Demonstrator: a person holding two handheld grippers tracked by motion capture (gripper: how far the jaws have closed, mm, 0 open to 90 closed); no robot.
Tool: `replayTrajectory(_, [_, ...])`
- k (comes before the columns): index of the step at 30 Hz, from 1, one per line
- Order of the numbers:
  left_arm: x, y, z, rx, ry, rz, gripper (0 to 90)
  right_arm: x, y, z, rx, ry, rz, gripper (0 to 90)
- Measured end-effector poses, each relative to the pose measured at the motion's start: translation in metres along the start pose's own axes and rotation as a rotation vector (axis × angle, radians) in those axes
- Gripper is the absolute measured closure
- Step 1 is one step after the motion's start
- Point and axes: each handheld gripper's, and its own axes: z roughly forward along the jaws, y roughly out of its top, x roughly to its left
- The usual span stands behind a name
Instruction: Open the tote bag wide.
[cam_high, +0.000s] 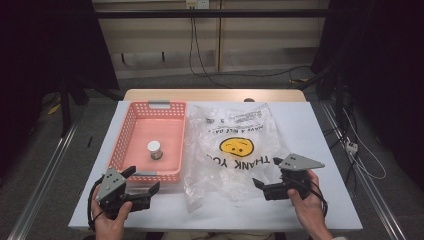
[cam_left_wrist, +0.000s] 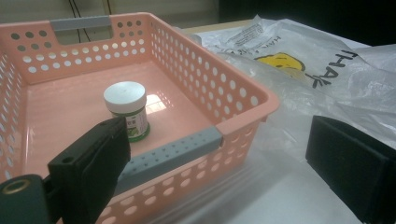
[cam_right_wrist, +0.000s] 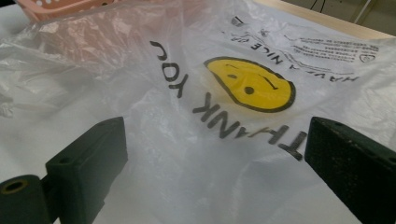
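The left gripper (cam_high: 142, 181), jaws spread and holding nothing, faces the pink basket (cam_high: 131, 119), likely to reach the small jar (cam_high: 154, 149) standing inside. The right gripper (cam_high: 267, 172), likewise spread, hovers over the plastic bag (cam_high: 235, 145). The left gripper view reveals the jar's green label (cam_left_wrist: 138, 126).
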Motion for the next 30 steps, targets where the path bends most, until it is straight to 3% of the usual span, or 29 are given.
replayTrajectory(5, [0.000,0.000,0.000,0.008,0.001,0.003,6.1,0.018,0.009,0.014,0.040,0.011,-0.068,9.7])
replayTrajectory(10, [-0.001,0.000,0.002,0.013,-0.010,-0.003,6.2,0.028,0.012,0.032,0.088,0.067,-0.082,11.0])
replayTrajectory(14, [0.000,-0.001,0.001,0.010,-0.011,0.005,6.2,0.034,0.012,0.045,0.150,0.076,-0.094,13.2])
replayTrajectory(19, [0.000,0.000,0.001,0.012,-0.014,0.013,6.2,0.042,0.006,0.055,0.183,0.115,-0.121,15.7])
replayTrajectory(21, [0.000,0.000,0.002,0.013,-0.014,0.014,6.3,0.044,0.002,0.058,0.194,0.153,-0.126,16.8])
replayTrajectory(30, [0.001,-0.001,0.003,0.017,-0.024,0.012,6.2,0.049,-0.012,0.075,0.285,0.194,-0.165,19.3])
